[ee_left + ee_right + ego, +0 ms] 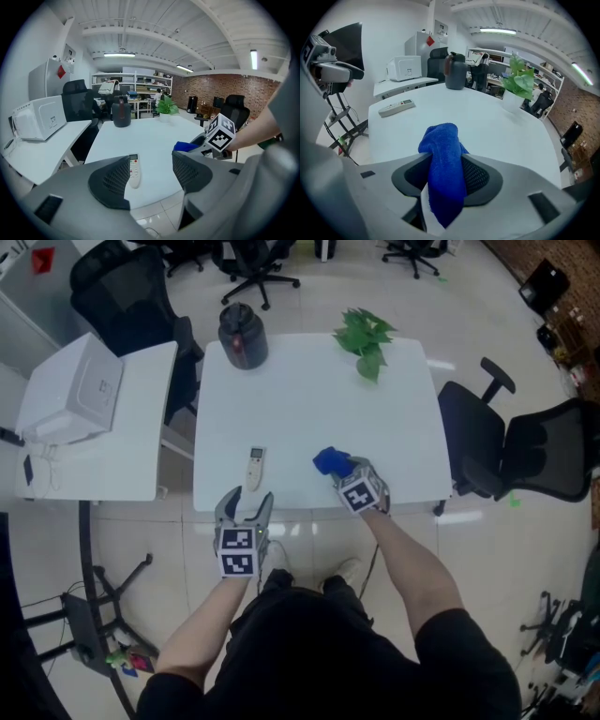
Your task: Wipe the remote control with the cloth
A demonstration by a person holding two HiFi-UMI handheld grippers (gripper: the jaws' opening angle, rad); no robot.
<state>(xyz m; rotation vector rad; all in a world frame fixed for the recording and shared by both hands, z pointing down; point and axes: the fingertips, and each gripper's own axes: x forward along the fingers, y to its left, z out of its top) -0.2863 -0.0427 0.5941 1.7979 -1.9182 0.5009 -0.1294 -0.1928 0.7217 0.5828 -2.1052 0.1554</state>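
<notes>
I read L gripper (245, 505) wide open, empty, just short of remote (255, 467). R gripper (347, 474) jaws part-closed, pinching blue cloth (443, 159) over table (309, 399).

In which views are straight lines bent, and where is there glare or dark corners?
Left gripper view: strong fisheye bending of the ceiling beams, black corners, and the ceiling lamp is blown out white. Right gripper view: the same bending and dark corners, yet the cloth is sharp. Head view: little distortion; the glossy floor beside the table shows pale glare.
</notes>
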